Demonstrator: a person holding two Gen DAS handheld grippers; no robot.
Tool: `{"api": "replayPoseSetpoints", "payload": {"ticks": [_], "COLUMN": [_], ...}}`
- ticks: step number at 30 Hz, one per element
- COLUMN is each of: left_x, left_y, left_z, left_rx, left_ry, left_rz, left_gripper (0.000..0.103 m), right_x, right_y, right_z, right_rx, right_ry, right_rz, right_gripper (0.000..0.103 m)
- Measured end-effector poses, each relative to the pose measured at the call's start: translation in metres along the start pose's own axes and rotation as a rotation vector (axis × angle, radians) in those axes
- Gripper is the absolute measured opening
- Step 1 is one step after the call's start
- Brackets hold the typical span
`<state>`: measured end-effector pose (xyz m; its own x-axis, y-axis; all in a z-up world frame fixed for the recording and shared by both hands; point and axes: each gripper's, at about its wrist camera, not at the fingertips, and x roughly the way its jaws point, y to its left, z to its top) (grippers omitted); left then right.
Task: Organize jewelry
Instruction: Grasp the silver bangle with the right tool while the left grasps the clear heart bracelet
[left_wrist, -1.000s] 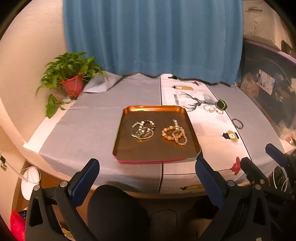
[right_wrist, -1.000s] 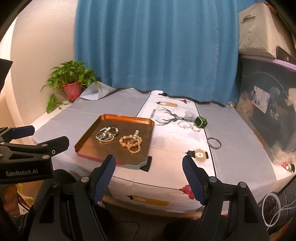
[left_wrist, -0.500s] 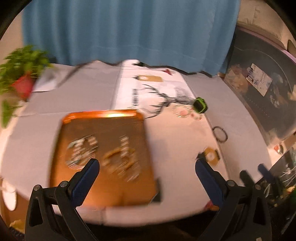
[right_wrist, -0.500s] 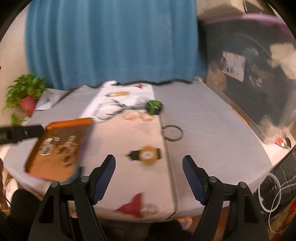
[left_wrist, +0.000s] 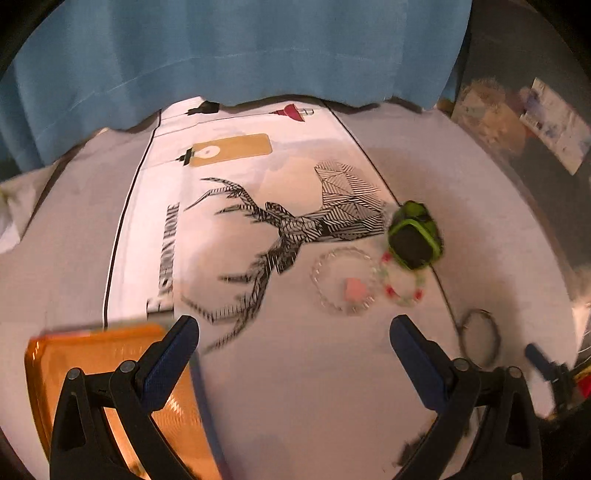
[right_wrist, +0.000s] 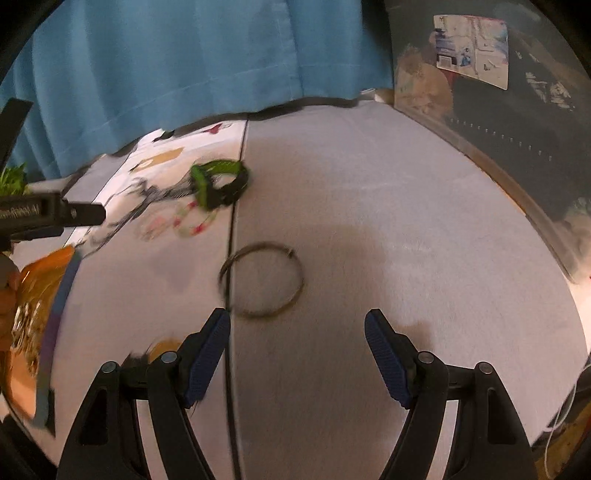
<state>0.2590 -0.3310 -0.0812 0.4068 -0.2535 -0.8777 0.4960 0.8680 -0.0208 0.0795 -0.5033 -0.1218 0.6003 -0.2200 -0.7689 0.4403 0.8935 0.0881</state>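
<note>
My left gripper (left_wrist: 293, 328) is open and empty, low over the printed cloth. Just ahead of it lie a clear bead bracelet (left_wrist: 343, 280), a red-and-green bead bracelet (left_wrist: 402, 284) and a green-and-black watch (left_wrist: 415, 234). The orange tray (left_wrist: 92, 373) sits at its lower left. My right gripper (right_wrist: 297, 325) is open and empty, just short of a thin dark metal bangle (right_wrist: 262, 278) on the grey cloth. The watch (right_wrist: 219, 182), the bead bracelets (right_wrist: 184, 223) and the tray with jewelry (right_wrist: 29, 295) lie to its left.
A blue curtain (left_wrist: 236, 48) hangs behind the table. A dark storage bin (right_wrist: 517, 110) stands along the right edge. The left gripper's body (right_wrist: 48, 216) reaches in from the left in the right wrist view. The bangle (left_wrist: 478, 334) lies right of my left gripper.
Both grippers have swung right and forward from in front of the tray to over the loose jewelry. The left faces the bead bracelets, the right faces the bangle. Both stay open.
</note>
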Motion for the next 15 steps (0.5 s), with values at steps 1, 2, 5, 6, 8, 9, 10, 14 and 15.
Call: {"api": "replayPoseSetpoints", "payload": {"ticks": [1, 2, 5, 6, 8, 9, 10, 14, 15], "left_x": [0.006, 0.013, 0.029, 0.034, 0.037, 0.038, 0.037, 0.036, 0.038], "left_y": [0.000, 0.001, 0.005, 0.006, 0.005, 0.005, 0.004, -0.006, -0.011], "left_z": [0.003, 0.006, 0.012, 0.013, 0.012, 0.012, 0.011, 0.010, 0.010], "left_rx": [0.002, -0.003, -0.027, -0.032, -0.029, -0.025, -0.022, 0.011, 0.030], "left_ry": [0.007, 0.018, 0.060, 0.069, 0.074, 0.074, 0.073, 0.067, 0.069], "left_rz": [0.009, 0.014, -0.001, -0.004, 0.004, 0.003, -0.006, -0.026, -0.027], "left_gripper": [0.103, 0.103, 0.102, 0.102, 0.102, 0.103, 0.102, 0.103, 0.103], "right_x": [0.003, 0.006, 0.014, 0.014, 0.012, 0.010, 0.010, 0.018, 0.020], "right_y": [-0.002, -0.004, -0.008, -0.007, -0.004, -0.001, 0.002, 0.017, 0.020], "right_z": [0.004, 0.007, 0.017, 0.018, 0.016, 0.014, 0.012, 0.005, 0.004], "right_rx": [0.007, 0.013, 0.019, 0.017, 0.004, -0.005, -0.012, -0.059, -0.069], "right_ry": [-0.003, -0.004, 0.012, 0.013, 0.011, 0.008, 0.010, 0.035, 0.038], "right_rz": [-0.007, -0.014, 0.009, 0.023, 0.040, 0.062, 0.079, 0.087, 0.076], "right_gripper": [0.076, 0.076, 0.076, 0.076, 0.076, 0.076, 0.076, 0.076, 0.076]}}
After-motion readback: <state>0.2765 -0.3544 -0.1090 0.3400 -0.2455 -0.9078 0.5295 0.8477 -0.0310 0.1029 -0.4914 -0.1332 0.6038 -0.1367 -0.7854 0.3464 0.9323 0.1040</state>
